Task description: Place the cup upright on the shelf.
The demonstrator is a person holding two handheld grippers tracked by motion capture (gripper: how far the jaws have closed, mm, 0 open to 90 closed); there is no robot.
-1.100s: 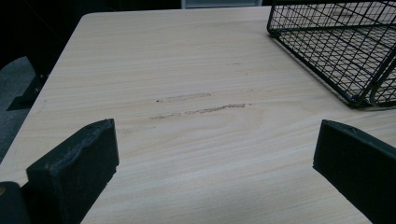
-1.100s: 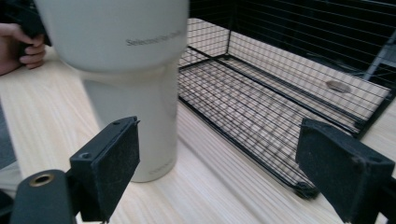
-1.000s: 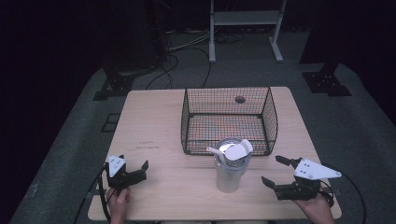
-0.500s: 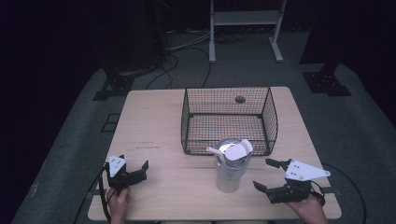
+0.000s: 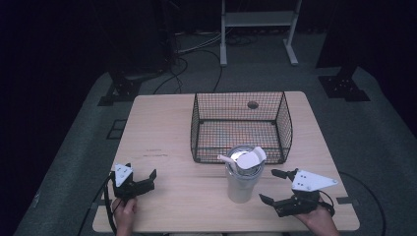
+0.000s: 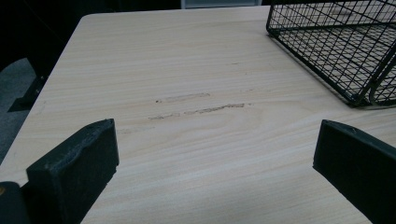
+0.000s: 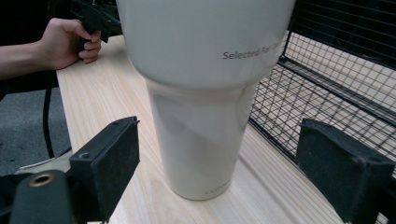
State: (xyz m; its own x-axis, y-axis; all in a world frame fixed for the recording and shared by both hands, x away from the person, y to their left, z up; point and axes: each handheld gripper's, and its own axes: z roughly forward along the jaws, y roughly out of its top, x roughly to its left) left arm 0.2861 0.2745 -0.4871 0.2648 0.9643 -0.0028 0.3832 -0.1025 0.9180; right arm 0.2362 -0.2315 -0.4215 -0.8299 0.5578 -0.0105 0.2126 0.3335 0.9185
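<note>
A tall white tumbler with a lid and a straw stands upright on the wooden table, just in front of a black wire basket. My right gripper is open at the tumbler's right side, jaws pointing at it and apart from it. In the right gripper view the tumbler rises between the two spread jaws, a short way ahead. My left gripper rests open near the table's front left, nothing between its jaws; its view looks over bare wood.
The basket has a corner at the upper right of the left gripper view and looks empty. The basket stands just behind the tumbler. The other hand grips its gripper farther off. Cables and stand feet lie on the floor beyond the table.
My right gripper has moved left toward the tumbler, still open. The left gripper and the tumbler have stayed in place.
</note>
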